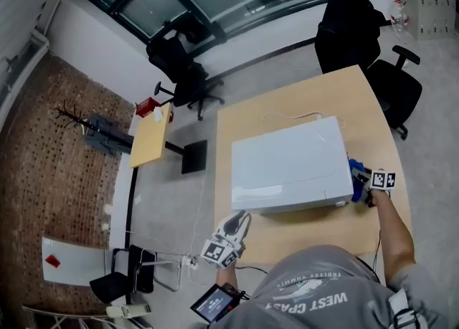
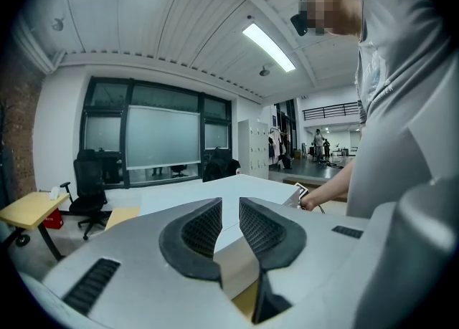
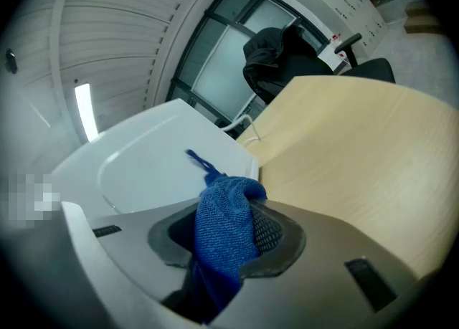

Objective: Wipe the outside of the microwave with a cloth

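A: So, where is the microwave (image 1: 287, 163)?

B: On the wooden counter (image 1: 373, 98), across its middle. Its left end is close to the counter's left edge and its front is not far from the near edge. A thin white cable (image 1: 287, 115) lies on the counter behind it.

A: And the cloth (image 1: 356, 175)?

B: It's blue and bunched up, at the microwave's right end toward its near corner, between that end and the counter's right edge. The right gripper (image 1: 363, 187) has it. The jaws are clamped on the cloth, which bulges out between them. In the right gripper view a loose tip of it reaches toward the microwave's white side, but I can't tell whether it touches.

A: What of the left gripper (image 1: 241, 221)?

B: It is at the microwave's near left corner, by the counter's near edge, and points at that corner. Its jaws stand a narrow gap apart with nothing pinched. The microwave's white corner shows through the gap.

A: Anything else around?

B: A black office chair (image 1: 358, 30) stands past the counter's far edge. A small yellow table (image 1: 150, 134) is on the floor off to the left.
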Available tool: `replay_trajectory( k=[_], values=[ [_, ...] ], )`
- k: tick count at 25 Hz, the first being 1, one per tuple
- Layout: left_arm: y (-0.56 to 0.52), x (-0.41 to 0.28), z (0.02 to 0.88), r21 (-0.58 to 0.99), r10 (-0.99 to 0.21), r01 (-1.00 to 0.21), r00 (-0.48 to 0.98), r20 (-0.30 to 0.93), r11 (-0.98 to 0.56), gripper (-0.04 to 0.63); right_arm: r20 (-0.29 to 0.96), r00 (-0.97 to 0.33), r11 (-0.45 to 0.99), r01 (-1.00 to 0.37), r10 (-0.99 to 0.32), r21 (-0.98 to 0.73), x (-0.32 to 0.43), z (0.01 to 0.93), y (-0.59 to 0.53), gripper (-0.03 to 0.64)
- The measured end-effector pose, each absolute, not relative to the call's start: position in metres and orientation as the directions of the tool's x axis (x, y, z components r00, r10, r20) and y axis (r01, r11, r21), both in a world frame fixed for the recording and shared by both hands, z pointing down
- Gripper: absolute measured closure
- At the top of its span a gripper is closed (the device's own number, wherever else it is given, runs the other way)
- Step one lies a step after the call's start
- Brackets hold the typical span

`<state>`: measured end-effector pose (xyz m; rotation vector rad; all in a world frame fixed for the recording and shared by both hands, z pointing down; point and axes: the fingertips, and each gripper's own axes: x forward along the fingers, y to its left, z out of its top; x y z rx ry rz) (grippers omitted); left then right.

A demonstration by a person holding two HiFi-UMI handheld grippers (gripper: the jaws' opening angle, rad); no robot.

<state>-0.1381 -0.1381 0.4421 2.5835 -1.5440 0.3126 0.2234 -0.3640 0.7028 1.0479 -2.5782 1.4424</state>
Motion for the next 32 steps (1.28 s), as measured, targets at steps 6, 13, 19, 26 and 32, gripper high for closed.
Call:
replay_trajectory(
  k=[6, 13, 19, 26, 32],
  values=[
    [-0.169, -0.149, 0.414, -0.058, -0.835, -0.839, 0.528, 0.154, -0.541, 0.508, 0.161, -0.804, 0.561, -0.527, -0.572, -0.638, 0.206, 0.573, -0.401, 0.486],
    [-0.174, -0.164, 0.394, -0.092, -0.794, -0.789, 0.600, 0.099, -0.608, 0.508, 0.106, -0.839, 0.766, -0.534, -0.534, -0.357, 0.149, 0.426, -0.373, 0.486],
    [-0.175, -0.182, 0.379, -0.102, -0.744, -0.737, 0.667, 0.049, -0.668, 0.506, 0.080, -0.920, 0.890, -0.393, -0.385, -0.233, 0.040, 0.359, -0.325, 0.486],
    [-0.175, -0.200, 0.376, -0.104, -0.705, -0.701, 0.709, -0.002, -0.705, 0.506, 0.096, -0.967, 0.951, -0.251, -0.237, -0.182, -0.063, 0.340, -0.273, 0.486],
    [-0.203, -0.223, 0.369, -0.114, -0.685, -0.681, 0.729, -0.007, -0.723, 0.457, 0.148, -0.983, 0.978, -0.135, -0.111, -0.159, -0.144, 0.324, -0.258, 0.485]
  ],
)
